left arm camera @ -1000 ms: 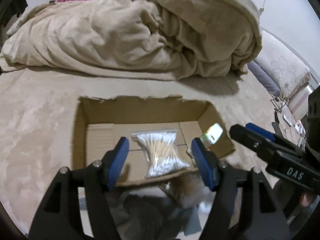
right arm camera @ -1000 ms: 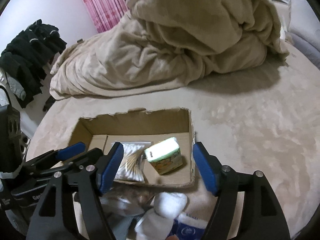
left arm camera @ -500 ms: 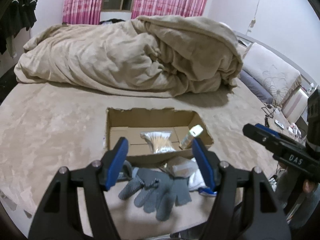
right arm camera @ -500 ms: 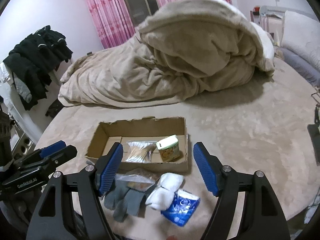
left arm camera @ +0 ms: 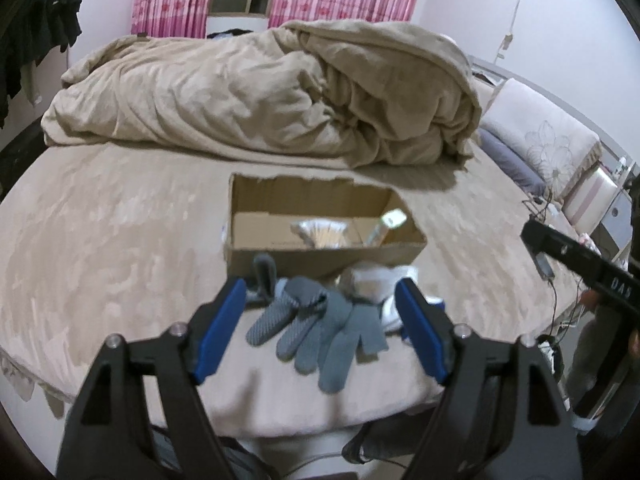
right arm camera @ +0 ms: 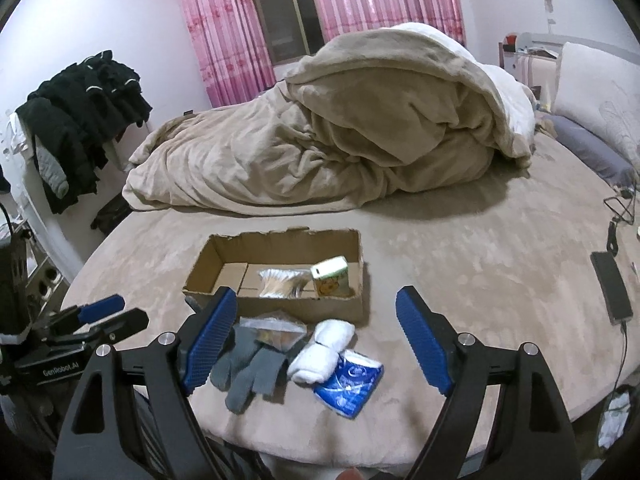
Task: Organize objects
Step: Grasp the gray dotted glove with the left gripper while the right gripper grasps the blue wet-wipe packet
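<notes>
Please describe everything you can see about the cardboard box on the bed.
The cardboard box is a shallow, open, brown tray with roughly torn top edges. It rests flat on the beige bed cover, in front of the heaped blanket. Inside lie a clear bag of cotton swabs and a green-and-white tissue pack near its right end. Grey gloves lie just before its near wall.

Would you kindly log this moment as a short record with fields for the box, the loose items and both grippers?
surface: bed
box: open cardboard box on the bed
in box: bag of cotton swabs; tissue pack
loose, near side of box: grey gloves, clear bag, white socks, blue packet
left gripper: open, jaws just opening, holds nothing
right gripper: open, jaws just opening, holds nothing
</notes>
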`<state>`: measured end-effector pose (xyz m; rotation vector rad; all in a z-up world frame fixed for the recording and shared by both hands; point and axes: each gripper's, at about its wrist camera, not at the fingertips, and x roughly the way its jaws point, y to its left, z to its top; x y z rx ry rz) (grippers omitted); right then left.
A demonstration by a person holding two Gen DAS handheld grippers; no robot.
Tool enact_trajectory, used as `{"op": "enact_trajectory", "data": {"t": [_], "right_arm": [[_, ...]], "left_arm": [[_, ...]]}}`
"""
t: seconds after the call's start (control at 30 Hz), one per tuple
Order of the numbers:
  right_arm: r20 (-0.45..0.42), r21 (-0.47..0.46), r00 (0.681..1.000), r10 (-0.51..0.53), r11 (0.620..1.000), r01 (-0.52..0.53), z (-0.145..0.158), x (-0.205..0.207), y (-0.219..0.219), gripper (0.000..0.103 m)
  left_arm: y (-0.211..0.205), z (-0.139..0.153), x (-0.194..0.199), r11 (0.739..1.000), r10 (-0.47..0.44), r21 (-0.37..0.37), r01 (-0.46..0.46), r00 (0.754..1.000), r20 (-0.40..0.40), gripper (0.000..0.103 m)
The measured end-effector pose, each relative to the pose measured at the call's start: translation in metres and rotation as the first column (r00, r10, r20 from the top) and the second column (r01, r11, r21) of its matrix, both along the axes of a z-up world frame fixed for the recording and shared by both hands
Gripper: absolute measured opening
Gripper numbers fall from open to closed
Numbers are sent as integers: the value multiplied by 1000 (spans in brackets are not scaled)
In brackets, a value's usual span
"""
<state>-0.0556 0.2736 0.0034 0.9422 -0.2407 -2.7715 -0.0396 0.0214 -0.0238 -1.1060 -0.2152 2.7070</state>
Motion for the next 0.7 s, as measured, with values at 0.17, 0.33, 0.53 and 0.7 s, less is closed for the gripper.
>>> {"op": "enact_trajectory", "data": {"t": [0.17,0.33,0.53,0.7], "right_arm": [[36,-3,999,-4,1000,5,-17,4,5,85],[86,2,996,-18,1000,18,-39,2,10,85],[153,3,988,-30,1000,30,-69,-8,16,85],[210,8,977,-37,999,36,-95,-23,20,85]], "left_arm": [[-1,-25,2,1000,-4,-13,4,999,52,78],[0,-47,-6,1000,-2,-10,3,996,93,78],[1,-67,-22,1000,8,-19,-6,993,116,78],[5,-81,-40,1000,7,-24,-3,991,134,78]]}}
